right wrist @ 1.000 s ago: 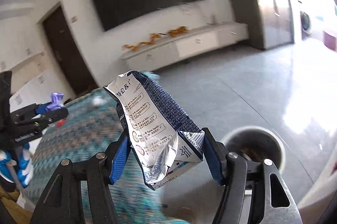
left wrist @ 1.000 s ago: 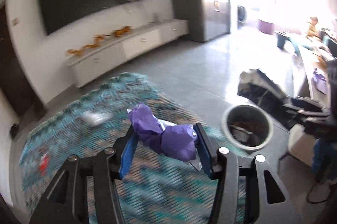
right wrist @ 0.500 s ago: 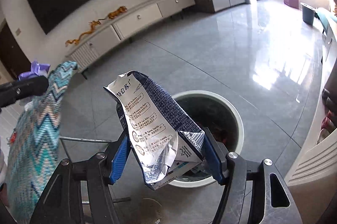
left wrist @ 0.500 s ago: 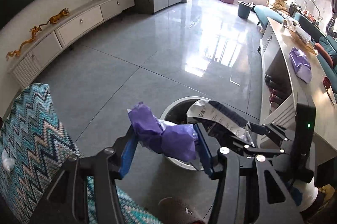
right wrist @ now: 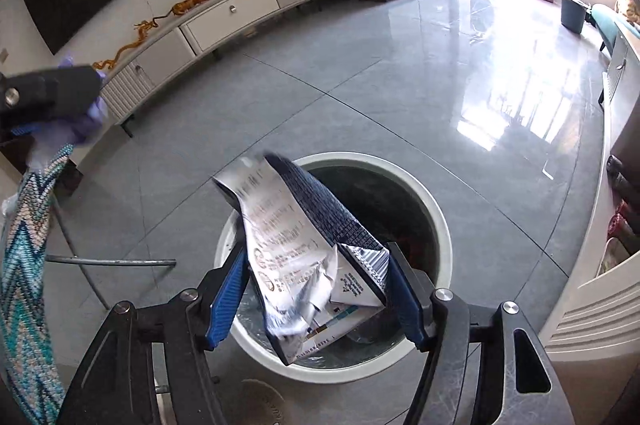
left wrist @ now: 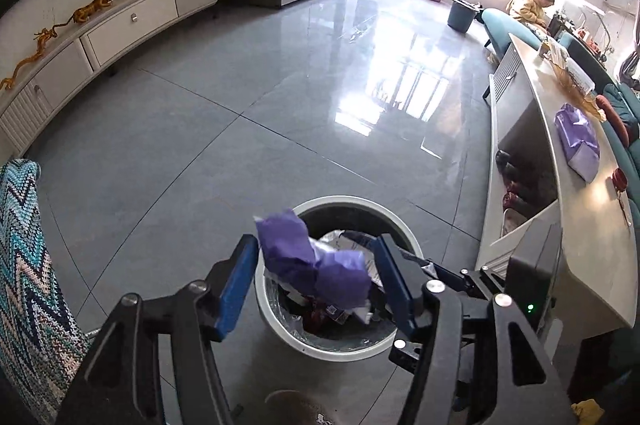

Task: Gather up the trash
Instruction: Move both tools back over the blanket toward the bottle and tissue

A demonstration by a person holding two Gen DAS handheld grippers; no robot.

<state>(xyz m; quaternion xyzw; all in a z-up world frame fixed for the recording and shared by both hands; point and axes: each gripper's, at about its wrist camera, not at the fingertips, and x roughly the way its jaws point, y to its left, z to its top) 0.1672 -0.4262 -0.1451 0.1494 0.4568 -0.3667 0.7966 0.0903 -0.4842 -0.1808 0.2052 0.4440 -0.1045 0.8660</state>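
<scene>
Both grippers hung above the round white-rimmed trash bin point(left wrist: 404, 241) that stood on the glossy grey tiled floor point(left wrist: 248, 113).

The left gripper point(left wrist: 316, 285) had its blue-padded jaws spread. The crumpled purple wrapper with a bit of clear plastic point(left wrist: 316, 265) sat between them; there was a visible gap to the left pad, while on the right side I could not tell whether it touched. From the left wrist view the wrapper lay directly over the bin's dark opening, where crumpled foil and reddish scraps point(left wrist: 324, 313) already lay.

The right gripper point(right wrist: 316, 293) also had its jaws apart. The crushed white-and-navy printed carton with a silvery foil lining point(right wrist: 304, 249) stood tilted between the blue pads, its top leaning to the left; its lower right corner was against the right pad, and a narrow gap showed at the left pad. Its blurred lower edge overlapped the bin's near rim point(right wrist: 440, 221).

In the right wrist view the left gripper appeared at the far left edge as a dark jaw with purple material behind it. A zigzag-patterned teal and white woven cloth point(right wrist: 24, 265) hung at the left of both views, with a thin grey metal frame point(right wrist: 112, 261) beside it. A long white low cabinet point(left wrist: 132, 21) ran along the far wall, carrying orange figurines point(left wrist: 90, 9). A pale sideboard point(left wrist: 576, 193) stood to the right, with a purple bag point(left wrist: 578, 141) on top.
</scene>
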